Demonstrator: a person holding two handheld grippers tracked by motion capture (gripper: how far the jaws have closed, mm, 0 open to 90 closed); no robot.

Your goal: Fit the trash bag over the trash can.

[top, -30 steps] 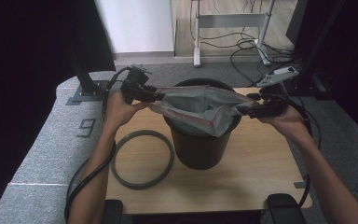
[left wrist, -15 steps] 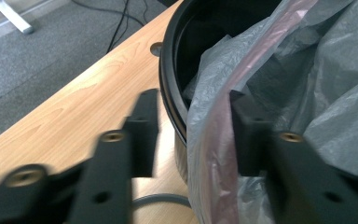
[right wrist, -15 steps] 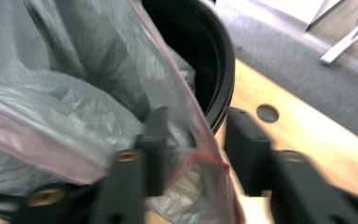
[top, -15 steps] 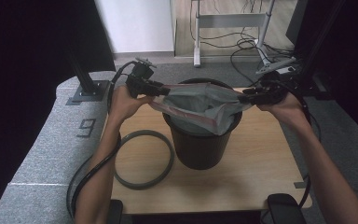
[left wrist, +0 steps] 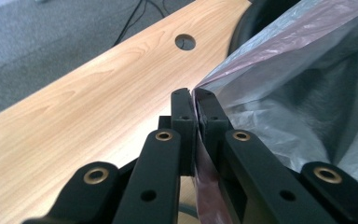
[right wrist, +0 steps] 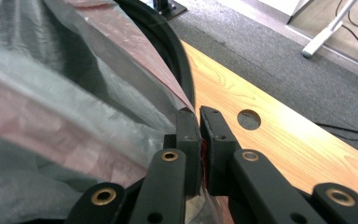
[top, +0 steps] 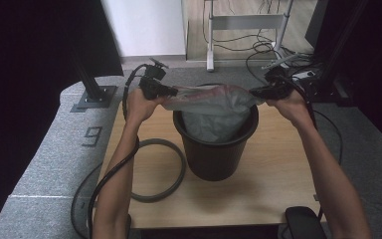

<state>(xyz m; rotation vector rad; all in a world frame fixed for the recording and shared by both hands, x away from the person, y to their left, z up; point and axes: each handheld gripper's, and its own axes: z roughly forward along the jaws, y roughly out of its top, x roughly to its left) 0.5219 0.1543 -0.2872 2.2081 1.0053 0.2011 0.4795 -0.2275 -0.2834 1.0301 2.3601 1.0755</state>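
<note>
Your left tool (top: 171,92) and right tool (top: 255,92) are each clamped on the bag (top: 214,97) edge, stretched above the bin (top: 216,154); bag's bottom hangs inside, counter (top: 273,174) open around.

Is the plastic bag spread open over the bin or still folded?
Spread: both tongs, left and right, stretch the plastic bag wide above the bin.

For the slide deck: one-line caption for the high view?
Both grippers, left and right, stretch a plastic bag over a black bin.
</note>
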